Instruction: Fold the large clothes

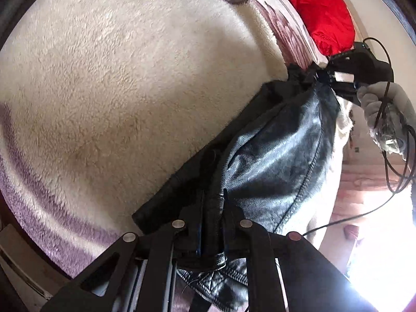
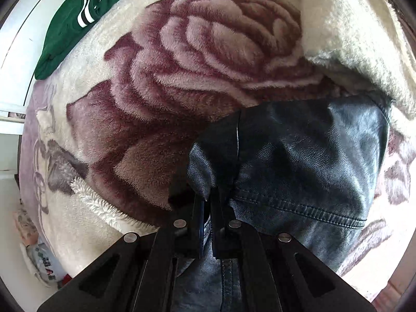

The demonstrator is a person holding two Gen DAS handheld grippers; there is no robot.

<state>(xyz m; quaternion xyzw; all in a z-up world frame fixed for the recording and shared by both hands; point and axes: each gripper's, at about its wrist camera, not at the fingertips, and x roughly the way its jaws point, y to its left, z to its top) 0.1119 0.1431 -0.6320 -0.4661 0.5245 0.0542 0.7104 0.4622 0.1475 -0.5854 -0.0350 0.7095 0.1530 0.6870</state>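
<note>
A black leather jacket [image 1: 273, 156] with a cream fleece lining [image 1: 130, 78] lies spread over a rose-patterned blanket [image 2: 208, 52]. In the left wrist view, my left gripper [image 1: 212, 208] is shut on a black leather edge at the bottom centre. A strip of leather runs from there up to my right gripper [image 1: 323, 74], which a gloved hand [image 1: 382, 96] holds. In the right wrist view, my right gripper [image 2: 208, 197] points down and pinches a fold of the leather [image 2: 312, 156]. The fleece lining [image 2: 351, 26] shows at the upper right.
A green garment with white stripes [image 2: 72, 20] lies at the blanket's far corner. A red garment [image 1: 322, 13] lies beside it. Black cables [image 1: 390, 176] hang by the gloved hand. White furniture [image 2: 15, 39] stands along the left, with a plastic bag [image 2: 44, 260] on the floor.
</note>
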